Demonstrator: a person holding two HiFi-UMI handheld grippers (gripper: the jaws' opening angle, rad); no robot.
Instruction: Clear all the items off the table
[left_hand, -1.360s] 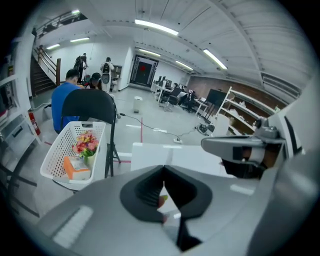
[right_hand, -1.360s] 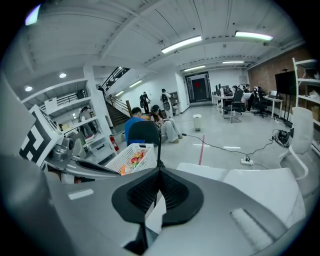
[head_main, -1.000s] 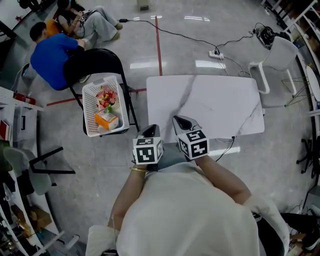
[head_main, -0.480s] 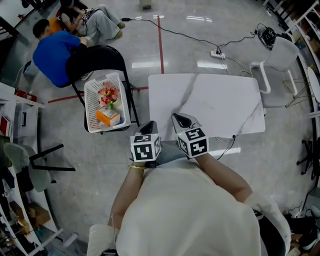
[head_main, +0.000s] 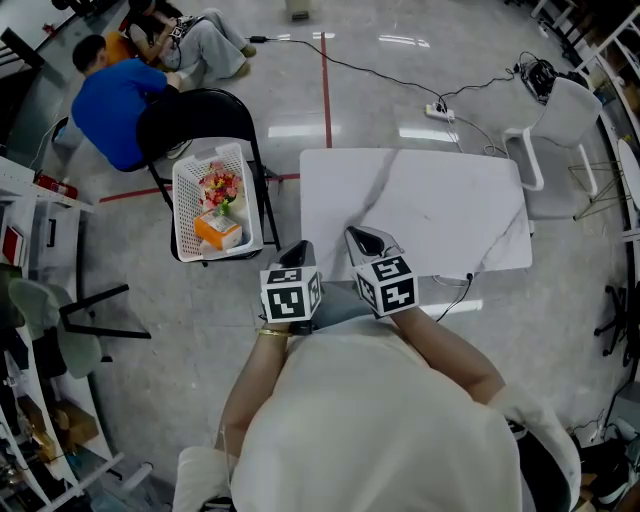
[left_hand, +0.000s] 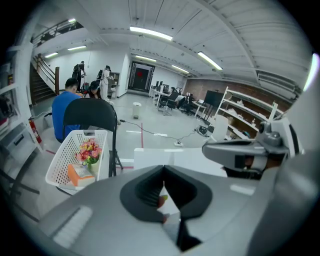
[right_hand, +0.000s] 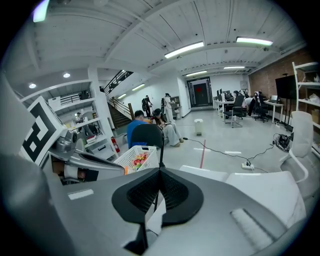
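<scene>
Left claw (head_main: 300, 252) and right claw (head_main: 362, 239), both closed and empty, at the bare worktop's (head_main: 440, 200) near edge. The flowers (head_main: 221, 188) and orange box (head_main: 218, 230) lie in the basket (head_main: 183, 212), left of the left claw. The task looks done, so a clean withdrawal suffices.

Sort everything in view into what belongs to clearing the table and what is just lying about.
Belongs to the job:
table, bare on top
basket on the black chair
flowers and orange box in the basket
left gripper and right gripper, both shut and empty

Just lying about:
white chair
power strip
people beyond the basket
</scene>
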